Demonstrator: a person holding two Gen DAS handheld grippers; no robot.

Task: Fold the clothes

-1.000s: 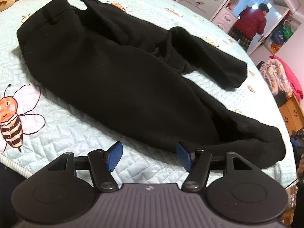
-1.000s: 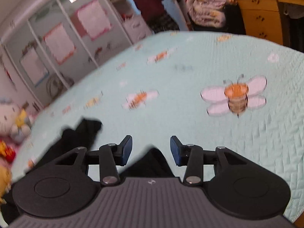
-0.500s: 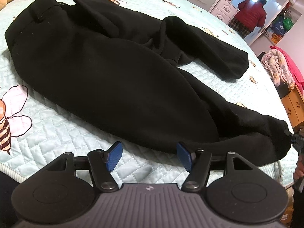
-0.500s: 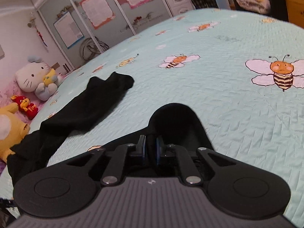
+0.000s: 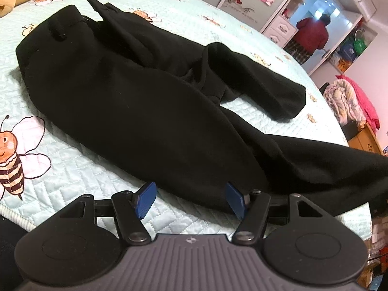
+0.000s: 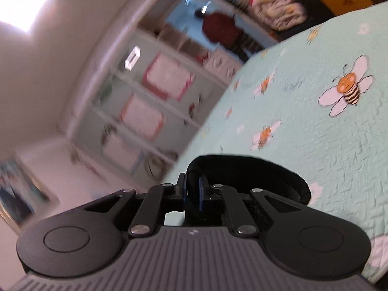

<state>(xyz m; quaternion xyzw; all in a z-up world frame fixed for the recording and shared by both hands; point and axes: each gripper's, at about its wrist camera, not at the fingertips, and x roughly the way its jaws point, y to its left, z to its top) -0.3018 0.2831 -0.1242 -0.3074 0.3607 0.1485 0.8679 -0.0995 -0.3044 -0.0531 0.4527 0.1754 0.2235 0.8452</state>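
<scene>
Black trousers (image 5: 150, 111) sprawl just ahead of the left gripper (image 5: 191, 200), jaws wide apart; right gripper (image 6: 192, 195) pinches the trouser-leg hem (image 6: 254, 172).

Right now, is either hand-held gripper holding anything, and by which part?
The right hand-held gripper pinches the black trousers at a leg cuff; the left holds nothing.

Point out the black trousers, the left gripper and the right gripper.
black trousers (image 5: 135, 111): left wrist view, on the broad upper leg.
left gripper (image 5: 190, 200): left wrist view, midway between the open blue fingertips.
right gripper (image 6: 193, 191): right wrist view, between fingertips shut on the trouser cuff.
</scene>
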